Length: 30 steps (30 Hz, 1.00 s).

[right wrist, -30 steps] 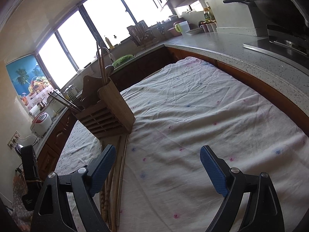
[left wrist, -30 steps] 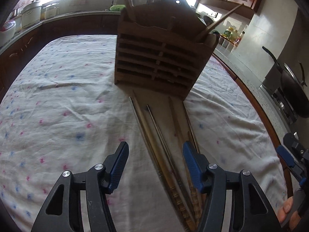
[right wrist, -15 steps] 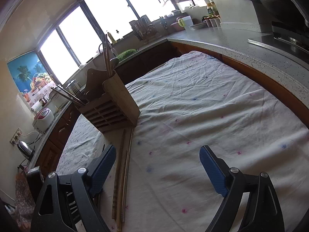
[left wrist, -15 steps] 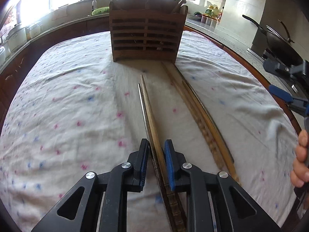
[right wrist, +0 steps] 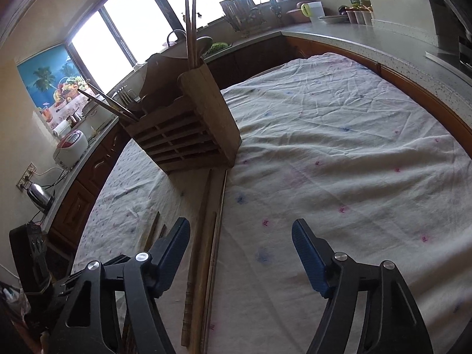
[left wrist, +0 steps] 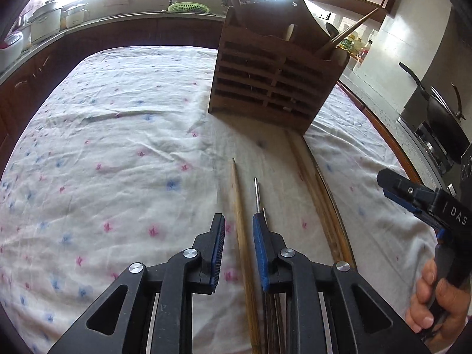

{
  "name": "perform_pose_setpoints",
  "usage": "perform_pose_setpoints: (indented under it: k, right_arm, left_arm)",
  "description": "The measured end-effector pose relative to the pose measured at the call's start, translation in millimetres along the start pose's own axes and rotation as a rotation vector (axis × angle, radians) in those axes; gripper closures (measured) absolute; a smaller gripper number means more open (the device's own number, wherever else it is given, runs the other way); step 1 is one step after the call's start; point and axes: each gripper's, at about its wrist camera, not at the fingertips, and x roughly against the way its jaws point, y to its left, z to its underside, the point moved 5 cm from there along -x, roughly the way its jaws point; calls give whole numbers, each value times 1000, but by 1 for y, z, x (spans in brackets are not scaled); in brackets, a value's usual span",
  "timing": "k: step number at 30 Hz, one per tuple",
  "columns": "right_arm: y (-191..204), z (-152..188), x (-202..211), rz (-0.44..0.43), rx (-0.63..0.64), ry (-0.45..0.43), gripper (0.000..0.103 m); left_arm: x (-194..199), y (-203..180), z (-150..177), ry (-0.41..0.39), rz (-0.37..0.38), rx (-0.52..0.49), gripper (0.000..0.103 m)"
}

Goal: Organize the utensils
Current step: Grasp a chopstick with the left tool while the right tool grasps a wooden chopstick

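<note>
Left gripper [left wrist: 238, 237] sits low over the cloth with its jaws nearly shut around a wooden chopstick [left wrist: 240, 215], though we cannot tell whether the pads touch it. We judge the chopstick light, stiff and smooth, prone to roll or swivel, so we would hold it near the thick end.

At 1 o'clock from the chopstick a thin metal chopstick [left wrist: 257, 192] lies just outside the jaws, touching the right pad. More wooden chopsticks [left wrist: 323, 206] lie at 3 o'clock, running up to the wooden holder [left wrist: 273, 79] at 12 o'clock, which already has utensils standing in it.

Our right gripper [right wrist: 240, 252] hangs open and empty. Floral cloth [left wrist: 118, 135] covers the surface, leaving open room toward 9 o'clock; the surface edge curves past at 2 o'clock.
</note>
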Motion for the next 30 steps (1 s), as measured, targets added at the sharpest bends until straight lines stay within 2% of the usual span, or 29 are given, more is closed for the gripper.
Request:
perform_pose_setpoints:
  k: [6,7,9,14,16,21,23,26,27,28,30]
  right_arm:
    - [8,-9,-21,-13,21,27,41]
    - [9,-11,-26,-12,26,35,42]
    - [12,-14,-37,-9,37,51,51]
    - [20,-24,-64,-3,70,86,63]
    - [25,-29,-75,1,92,100,64]
    - [33,-34,-109,66,169,159,73]
    - [38,-36,-113,97,221,144,74]
    - [42,-36,-114,144,268,142,83]
    - [41,-35,-114,152,278,139,89]
    - [40,-34,-112,154,280,136,92]
    - [36,-32,-108,137,261,141,97]
  left_arm:
    - [-34,1,-13,47,-45,-24,84]
    - [-33,1,-14,37,-55,-39,82]
    - [-35,2,-16,39,-69,-50,80]
    - [-31,9,-22,41,-66,-16,79]
    - [-35,9,-25,55,-63,-13,79]
    - [-49,1,-33,56,-108,-71,78]
    - [-54,-5,-35,49,-134,-109,78]
    - [-57,-11,-33,38,-165,-167,81]
    - [-57,-12,-33,36,-164,-171,84]
    - [-56,-12,-33,35,-157,-168,94]
    - [-55,-8,-34,41,-131,-140,98]
